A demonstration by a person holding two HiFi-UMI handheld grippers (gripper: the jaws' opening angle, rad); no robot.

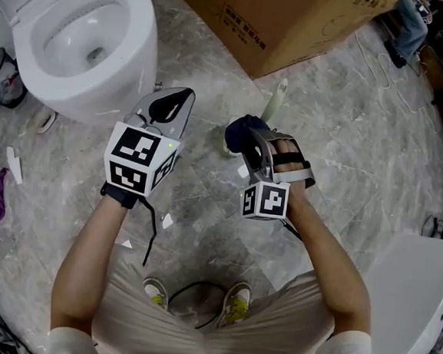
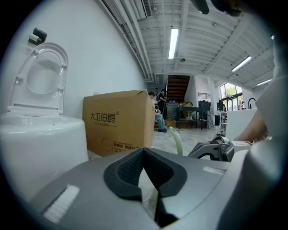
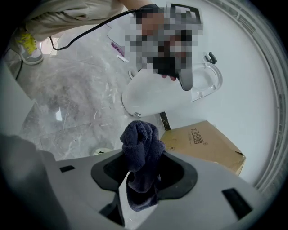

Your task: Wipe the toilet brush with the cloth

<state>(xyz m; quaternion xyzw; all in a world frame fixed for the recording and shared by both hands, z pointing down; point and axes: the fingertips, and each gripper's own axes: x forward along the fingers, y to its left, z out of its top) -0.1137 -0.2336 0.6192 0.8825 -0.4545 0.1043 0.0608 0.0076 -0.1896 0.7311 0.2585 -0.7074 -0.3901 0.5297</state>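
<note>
The toilet brush's pale green handle (image 1: 275, 100) stands on the floor just beyond my right gripper, its lower part hidden by the cloth. In the left gripper view that handle (image 2: 178, 140) rises right of the jaw tips. My right gripper (image 1: 253, 142) is shut on a bunched dark blue cloth (image 1: 243, 131), which sticks out past the jaws (image 3: 140, 146). My left gripper (image 1: 172, 102) points towards the toilet, shut with nothing between its pads (image 2: 130, 173). It is a hand's width left of the cloth.
A white toilet (image 1: 129, 45) with its seat up fills the upper left. A large cardboard box (image 1: 282, 16) stands behind the brush. A black waste bin (image 1: 1, 76) sits at the far left and a white unit (image 1: 419, 297) at the right. Paper scraps lie on the marble floor.
</note>
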